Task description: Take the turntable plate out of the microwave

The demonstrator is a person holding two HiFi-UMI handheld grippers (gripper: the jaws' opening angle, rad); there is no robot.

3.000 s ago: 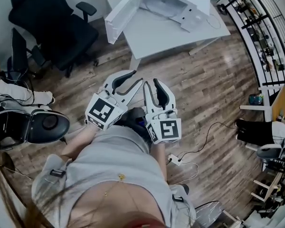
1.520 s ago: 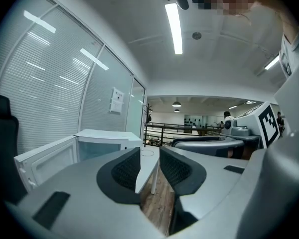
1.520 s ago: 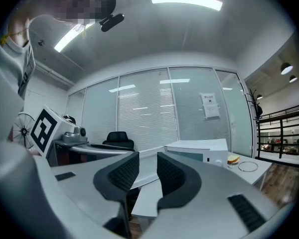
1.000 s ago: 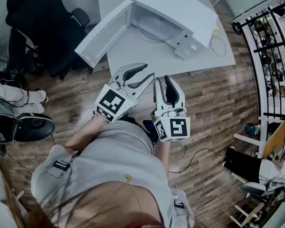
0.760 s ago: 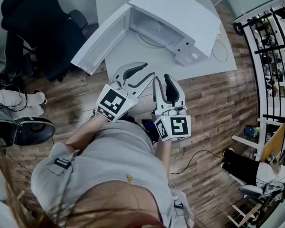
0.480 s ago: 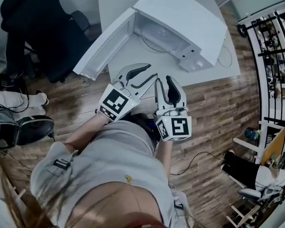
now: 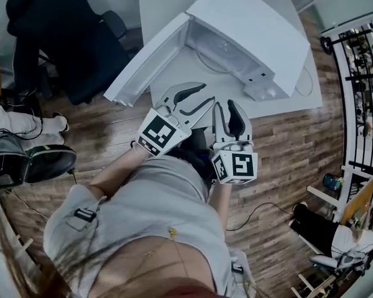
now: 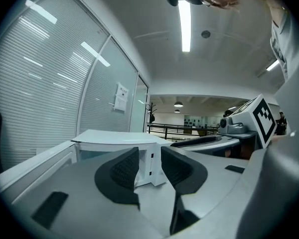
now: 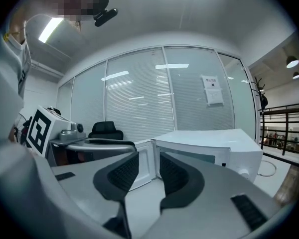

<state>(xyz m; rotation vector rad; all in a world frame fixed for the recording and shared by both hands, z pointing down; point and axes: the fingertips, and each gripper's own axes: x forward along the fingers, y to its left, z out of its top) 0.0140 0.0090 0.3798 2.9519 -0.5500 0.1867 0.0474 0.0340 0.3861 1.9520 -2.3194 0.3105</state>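
turntable plate (image 7: 220, 45), clear glass — inside open microwave (image 7: 258, 22)

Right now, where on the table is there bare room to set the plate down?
Bare tabletop in front of the open microwave, between its swung-out door and the near edge. Crowded on the right, where a cable loops beside the microwave.

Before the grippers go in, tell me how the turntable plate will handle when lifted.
The turntable plate looks like a thin, round disc lying flat in the open microwave: probably rigid, smooth and slippery between pads. Likely glass, so breakable if knocked on the cavity edge. Set on edge, it could roll.
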